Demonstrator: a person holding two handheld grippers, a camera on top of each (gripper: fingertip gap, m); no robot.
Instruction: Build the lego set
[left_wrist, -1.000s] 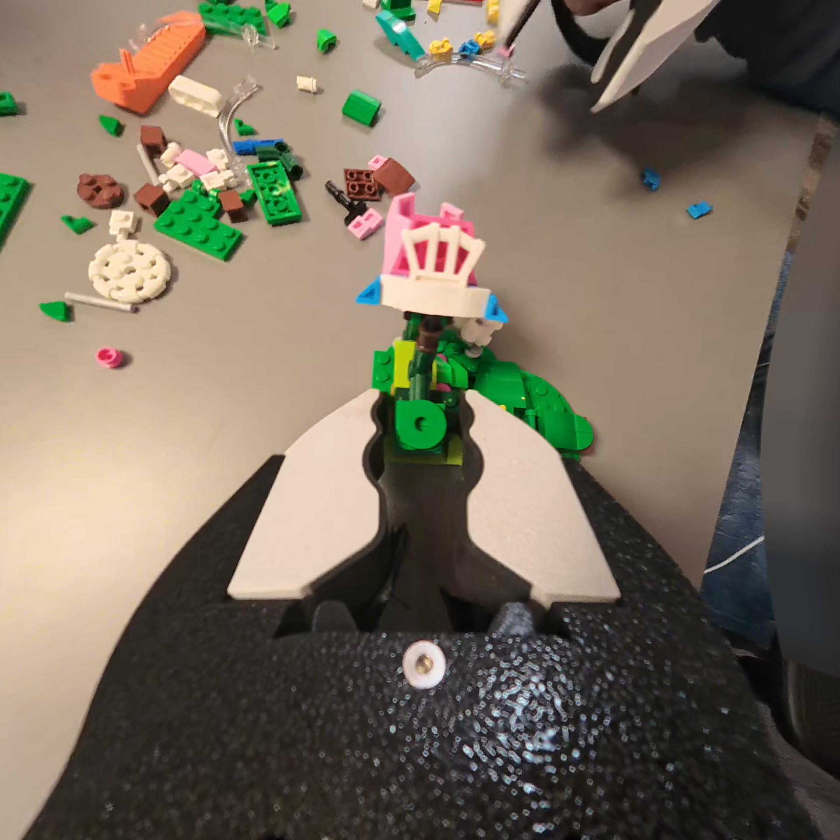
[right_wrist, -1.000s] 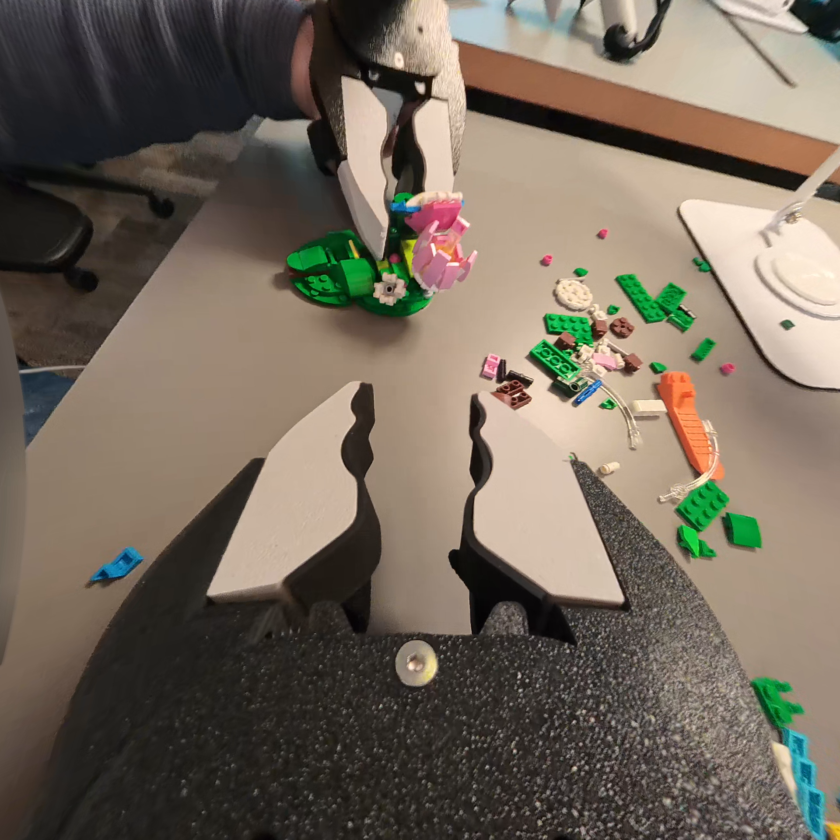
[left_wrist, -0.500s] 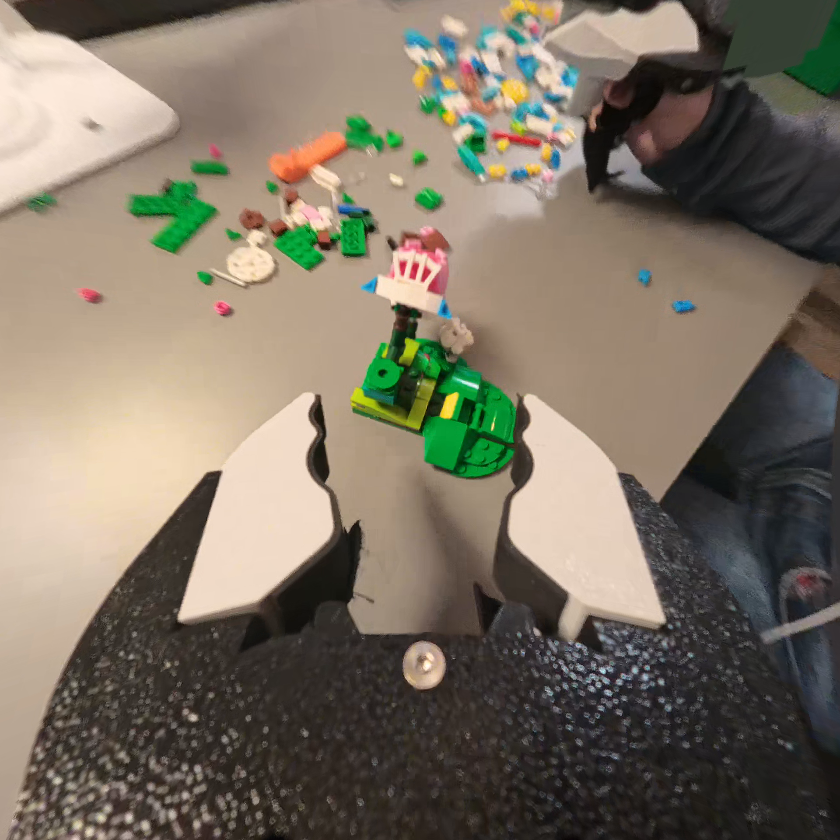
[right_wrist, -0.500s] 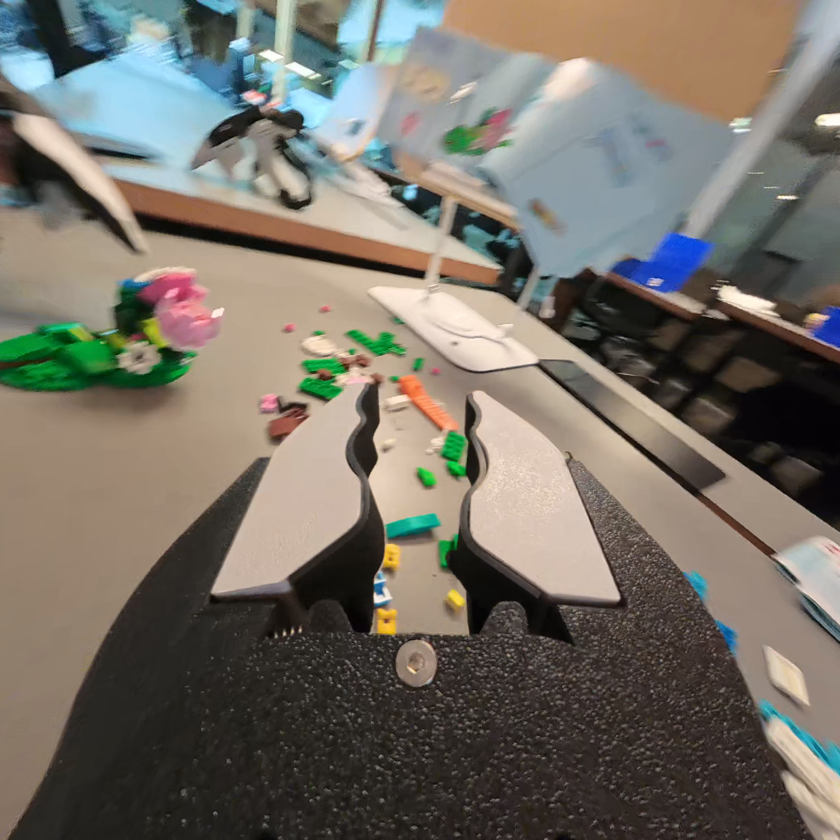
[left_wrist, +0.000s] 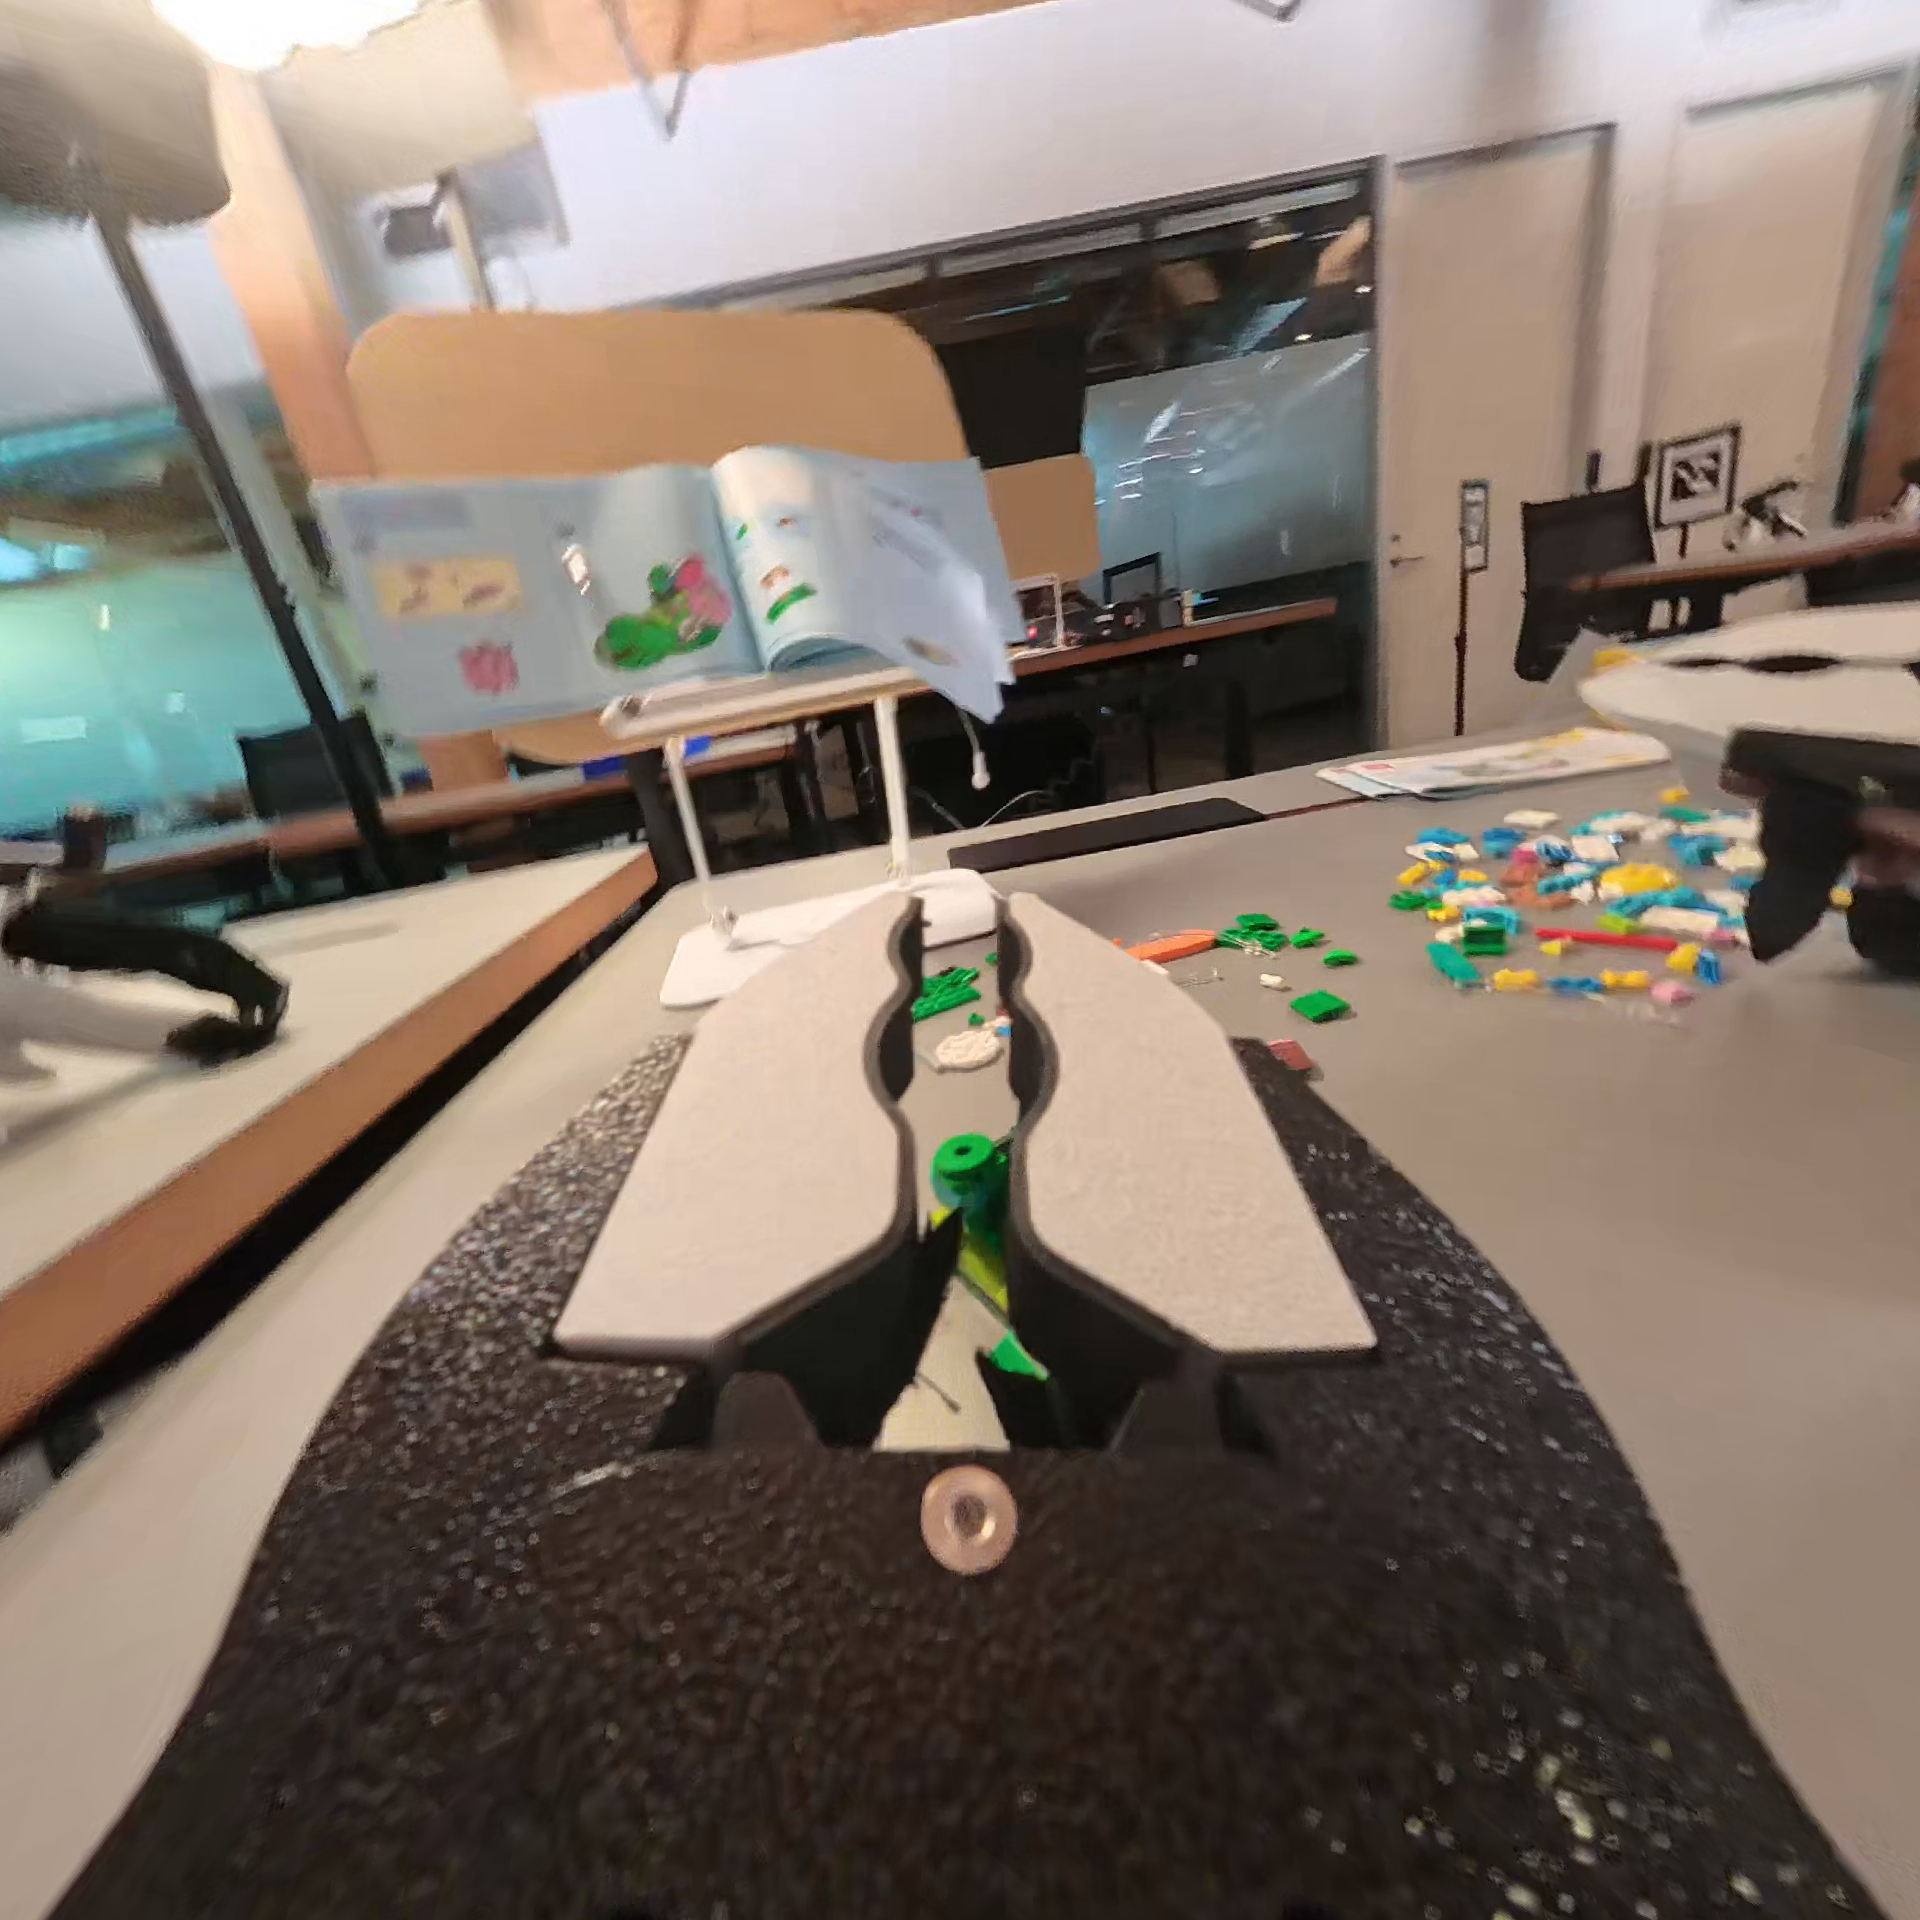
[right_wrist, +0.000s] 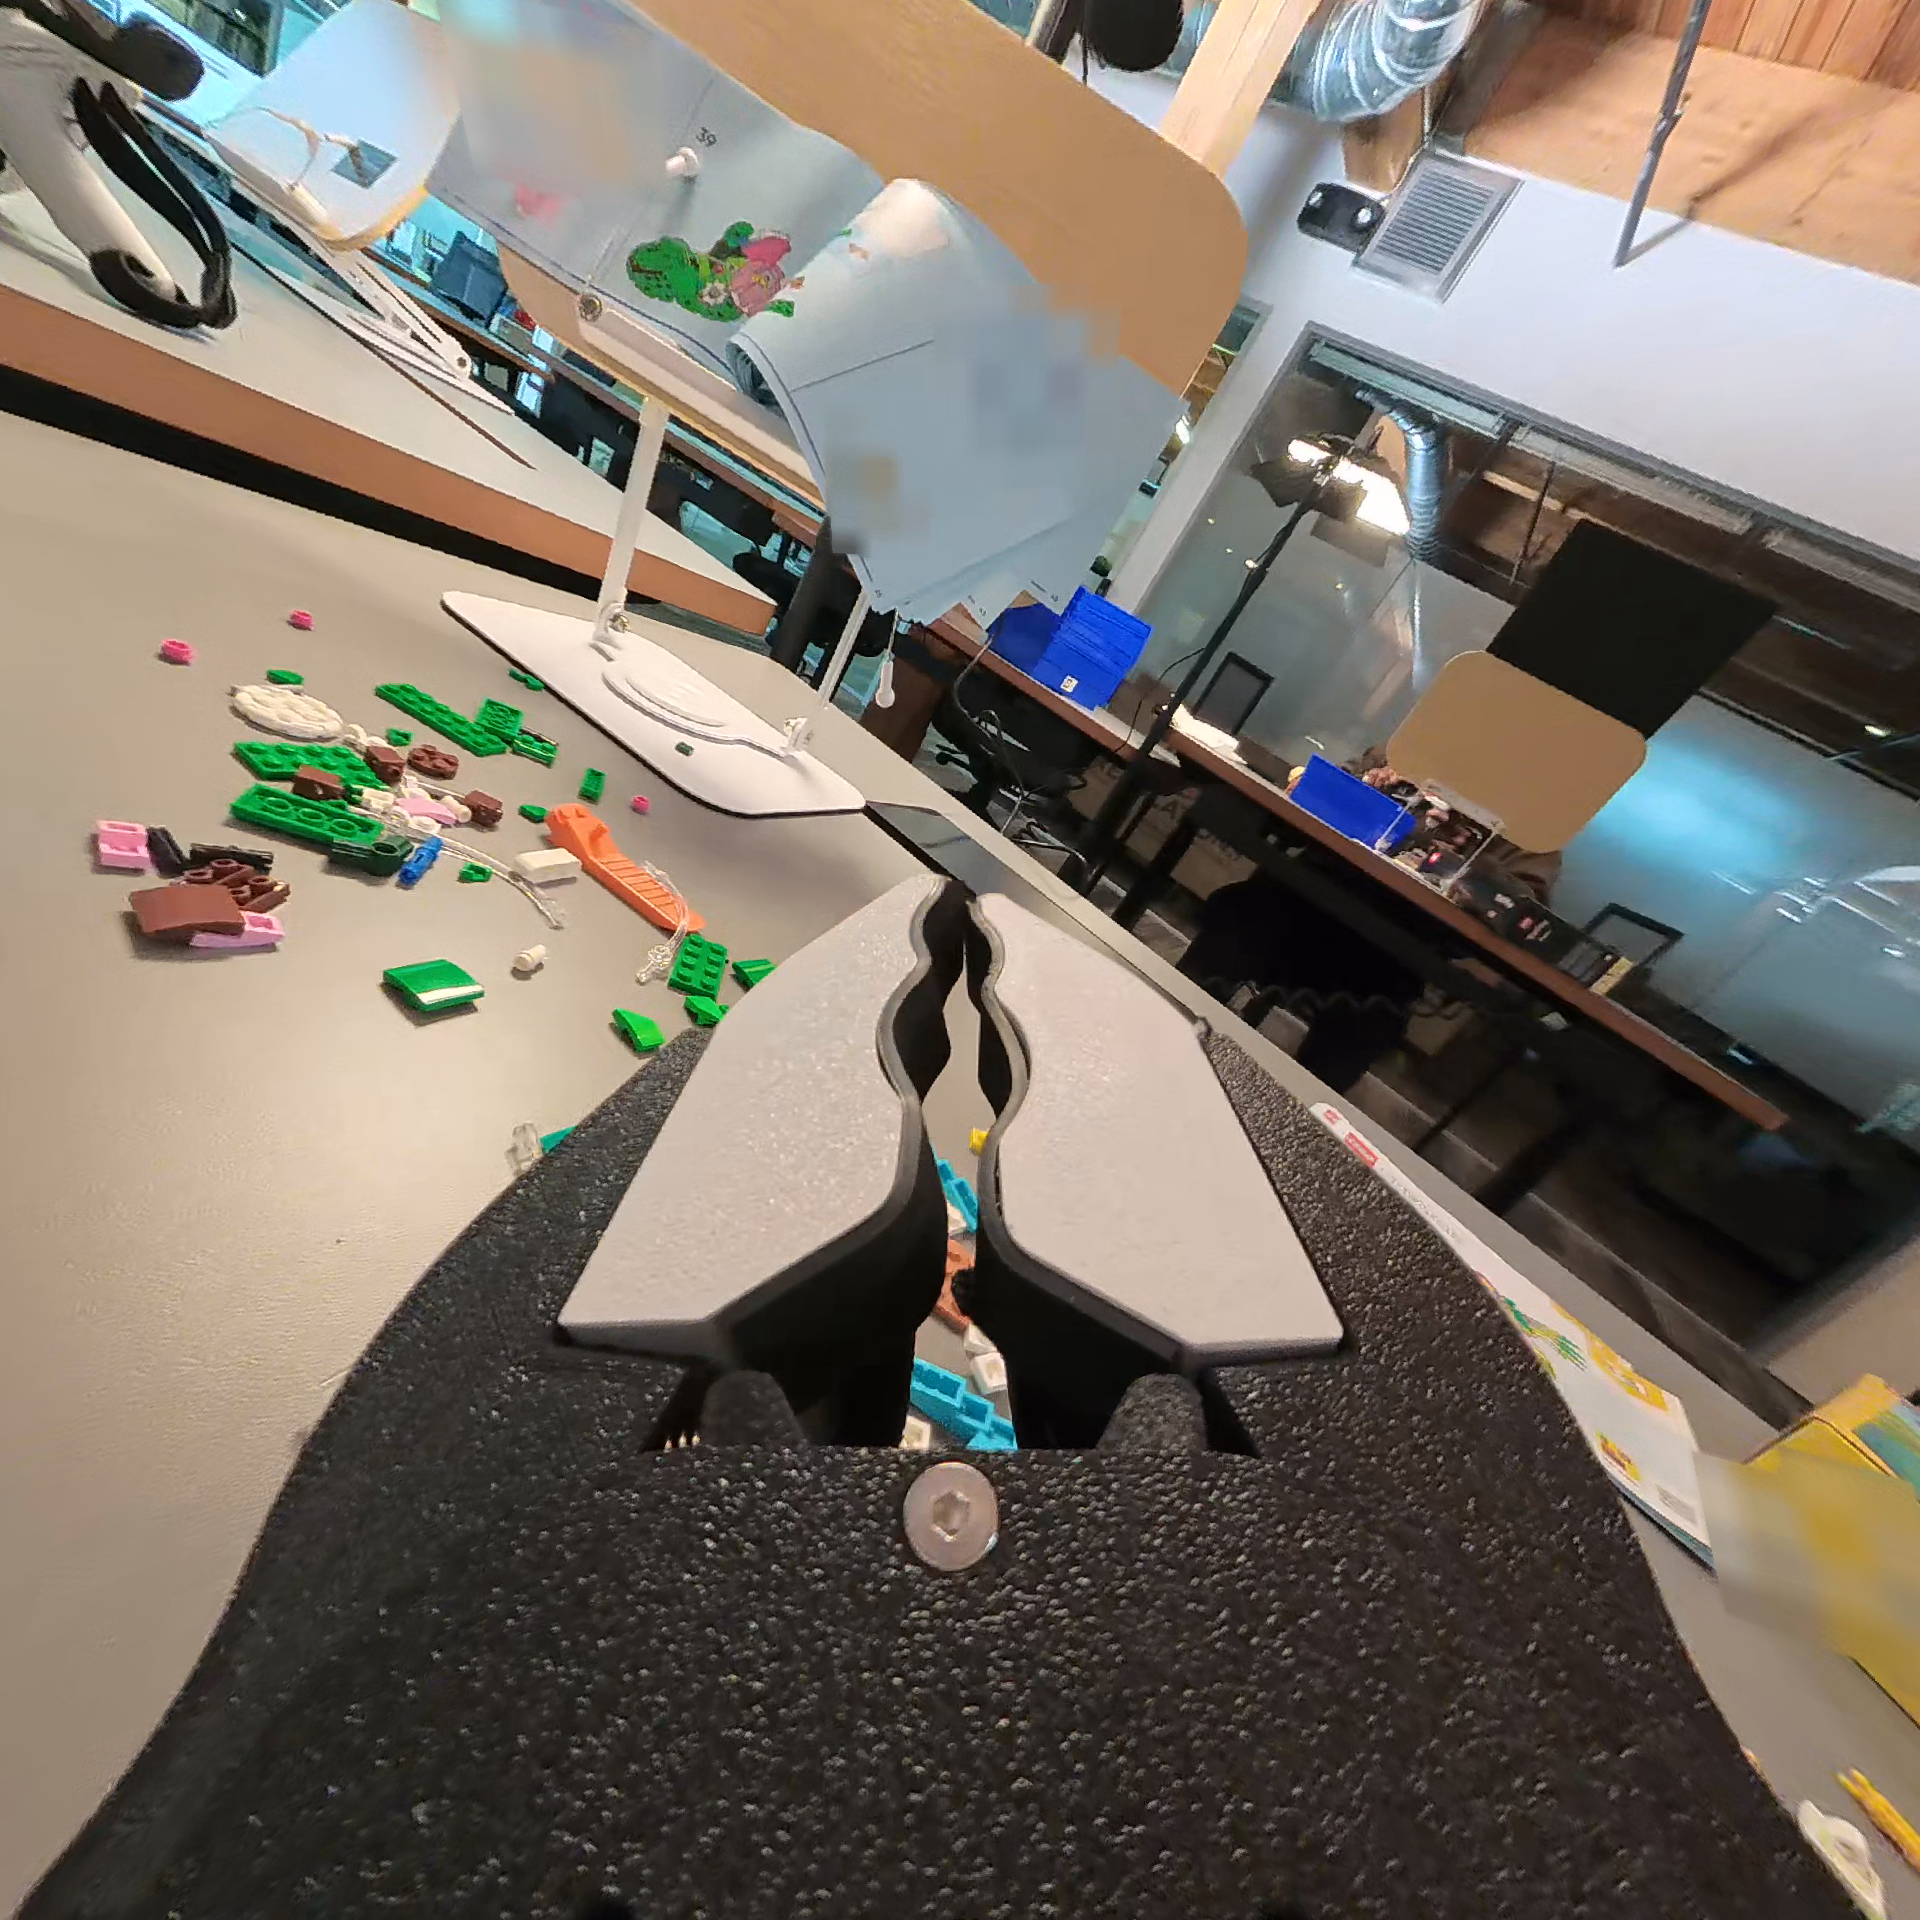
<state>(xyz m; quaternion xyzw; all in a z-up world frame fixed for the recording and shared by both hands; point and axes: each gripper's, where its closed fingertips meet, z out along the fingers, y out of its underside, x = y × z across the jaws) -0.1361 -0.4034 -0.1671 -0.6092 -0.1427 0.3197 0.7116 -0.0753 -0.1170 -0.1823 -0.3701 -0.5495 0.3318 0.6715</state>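
My left gripper (left_wrist: 961, 914) is low over the grey table (left_wrist: 1507, 1195), jaws drawn close on the green lego model (left_wrist: 964, 1158), which shows only as green and lime bits in the slit between the fingers. My right gripper (right_wrist: 961, 899) is shut and empty, tilted up off the table; its grey fingers (left_wrist: 1766, 686) also show at the right edge of the left wrist view. Loose green plates (right_wrist: 301, 810), brown and pink pieces (right_wrist: 182, 909) and an orange brick separator (right_wrist: 623, 868) lie left of it. Blue pieces (right_wrist: 956, 1392) lie beneath it.
An open instruction booklet (left_wrist: 665, 582) stands on a white stand (right_wrist: 665, 696) at the back of the table. A pile of mixed coloured pieces (left_wrist: 1558, 904) lies on the right. A flat booklet (right_wrist: 1558, 1351) and a yellow box (right_wrist: 1849, 1475) lie near the right edge. Left tips to right tips: about 30 centimeters.
My left gripper moved forward over the model, closed from open and tilted up toward the booklet. My right gripper closed further and tilted up more.
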